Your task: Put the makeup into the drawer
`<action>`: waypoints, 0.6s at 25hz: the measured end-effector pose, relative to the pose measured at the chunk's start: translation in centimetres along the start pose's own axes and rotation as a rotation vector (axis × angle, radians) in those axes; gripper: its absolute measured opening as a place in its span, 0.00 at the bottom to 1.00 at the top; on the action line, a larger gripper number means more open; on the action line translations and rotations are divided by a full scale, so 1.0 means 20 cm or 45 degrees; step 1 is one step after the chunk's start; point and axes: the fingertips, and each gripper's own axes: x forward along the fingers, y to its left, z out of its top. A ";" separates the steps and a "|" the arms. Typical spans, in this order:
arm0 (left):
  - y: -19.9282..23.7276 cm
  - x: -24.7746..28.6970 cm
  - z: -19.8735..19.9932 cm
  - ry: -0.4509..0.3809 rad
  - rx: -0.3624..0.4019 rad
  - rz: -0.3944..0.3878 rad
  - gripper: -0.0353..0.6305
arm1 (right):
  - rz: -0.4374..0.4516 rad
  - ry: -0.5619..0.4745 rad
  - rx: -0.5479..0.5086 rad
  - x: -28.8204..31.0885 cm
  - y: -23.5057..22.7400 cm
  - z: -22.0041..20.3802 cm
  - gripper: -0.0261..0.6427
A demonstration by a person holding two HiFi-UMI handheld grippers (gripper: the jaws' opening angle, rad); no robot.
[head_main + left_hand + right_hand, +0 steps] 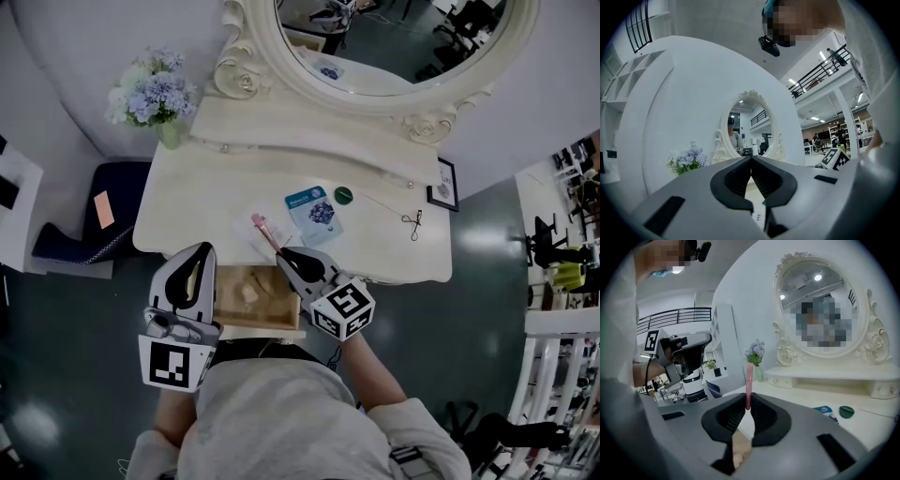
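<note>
Right gripper (284, 255) is clamped on the pink makeup stick (263, 231). In the right gripper view the stick (749, 384) pokes out past the tips, its long axis in line with the jaws. In the head view it slants away and to the left over the surface's (187, 220) front edge.

The open drawer (259, 327) lies just below and left of that gripper, so the right side is nearer. A pale item already sits inside.

Left gripper (201, 251) is clenched with nothing in it, beside the drawer's left wall; it may crowd the drop.

Packet (316, 212), green lid (343, 195) and curler (412, 223) stay on the surface, well clear.
</note>
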 end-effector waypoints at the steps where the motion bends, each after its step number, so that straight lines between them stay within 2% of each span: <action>1: 0.00 0.00 0.00 0.001 0.000 -0.001 0.07 | 0.004 0.010 0.000 -0.01 0.01 -0.02 0.10; 15: -0.08 -0.07 0.01 -0.001 -0.008 0.001 0.08 | 0.057 0.215 -0.037 -0.08 0.13 -0.36 0.10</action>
